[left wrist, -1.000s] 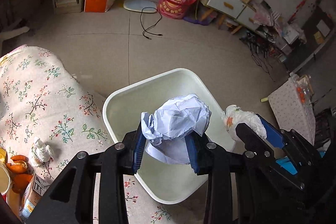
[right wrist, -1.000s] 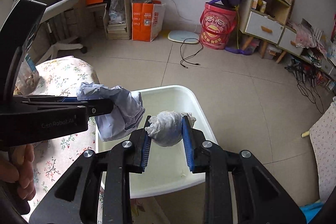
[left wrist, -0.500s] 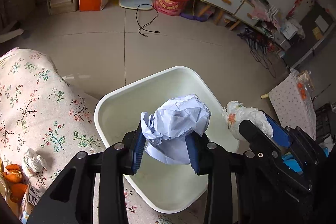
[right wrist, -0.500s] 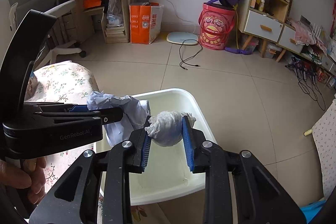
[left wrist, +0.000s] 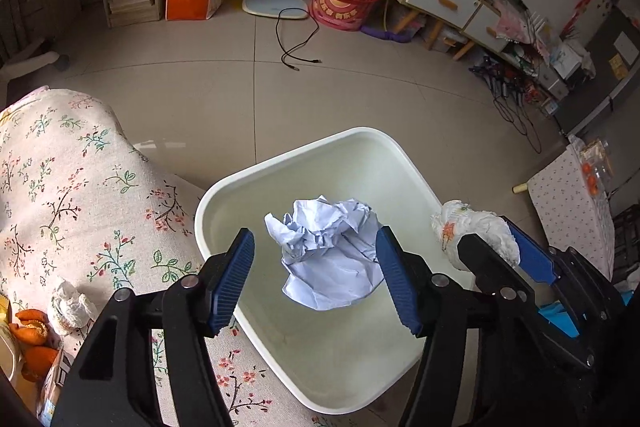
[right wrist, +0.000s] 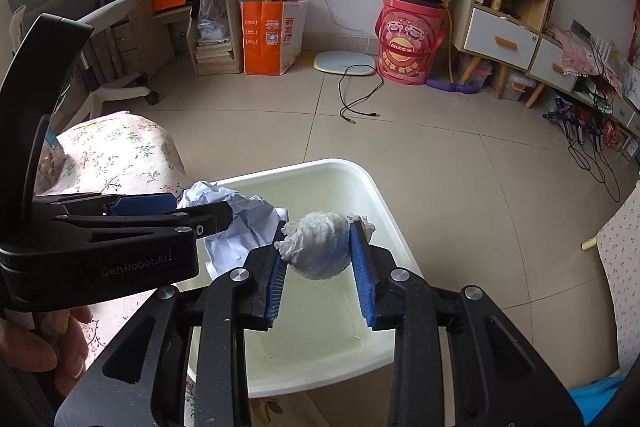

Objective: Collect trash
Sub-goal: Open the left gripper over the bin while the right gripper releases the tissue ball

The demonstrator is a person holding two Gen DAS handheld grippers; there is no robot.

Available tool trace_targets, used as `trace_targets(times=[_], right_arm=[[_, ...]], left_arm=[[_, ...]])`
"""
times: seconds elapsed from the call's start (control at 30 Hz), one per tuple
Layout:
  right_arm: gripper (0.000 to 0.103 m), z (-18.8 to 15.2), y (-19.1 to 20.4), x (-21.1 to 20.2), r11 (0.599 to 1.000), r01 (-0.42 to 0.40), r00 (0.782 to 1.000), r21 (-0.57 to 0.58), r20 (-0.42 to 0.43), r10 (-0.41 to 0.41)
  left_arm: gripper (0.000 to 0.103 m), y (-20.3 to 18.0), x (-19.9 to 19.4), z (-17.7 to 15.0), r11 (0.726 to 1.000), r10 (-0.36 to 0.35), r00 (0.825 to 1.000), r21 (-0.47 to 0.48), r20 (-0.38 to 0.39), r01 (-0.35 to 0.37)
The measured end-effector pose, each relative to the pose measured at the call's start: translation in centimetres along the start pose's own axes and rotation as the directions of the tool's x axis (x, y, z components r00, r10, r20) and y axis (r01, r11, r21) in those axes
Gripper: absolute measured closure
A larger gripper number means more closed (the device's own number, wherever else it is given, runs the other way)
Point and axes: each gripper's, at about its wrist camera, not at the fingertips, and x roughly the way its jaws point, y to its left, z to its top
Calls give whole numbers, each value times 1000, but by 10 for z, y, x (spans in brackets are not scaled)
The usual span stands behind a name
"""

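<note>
Left gripper (left wrist: 316,283) gapes over white bin (left wrist: 304,155); right gripper (right wrist: 322,267) pinches tissue wad (right wrist: 320,247) beside floral cloth (left wrist: 72,187).

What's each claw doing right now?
Left claw: open, blue paper ball loose between its pads, above the white bin.
Right claw: shut on white tissue wad.

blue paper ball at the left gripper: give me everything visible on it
The paper ball is pale blue sheet paper, loosely crumpled, with a flap hanging at its bottom. It sits over the white bin, between the spread blue pads of the left gripper. There is a clear gap to the left pad; contact with the right pad cannot be told. In the right wrist view the gripper partly hides it.
</note>
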Motion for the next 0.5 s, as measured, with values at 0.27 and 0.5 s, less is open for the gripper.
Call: trace_targets(times=[0.27, 0.5], right_arm=[[42, 1, 8, -1, 1000, -24, 1000, -5, -1, 24], [30, 6, 15, -19, 999, -42, 998, -28, 38, 43]], left_arm=[[32, 11, -8, -1, 999, -6, 1000, -33, 7, 6], [30, 22, -26, -5, 997, 25, 999, -79, 27, -22]])
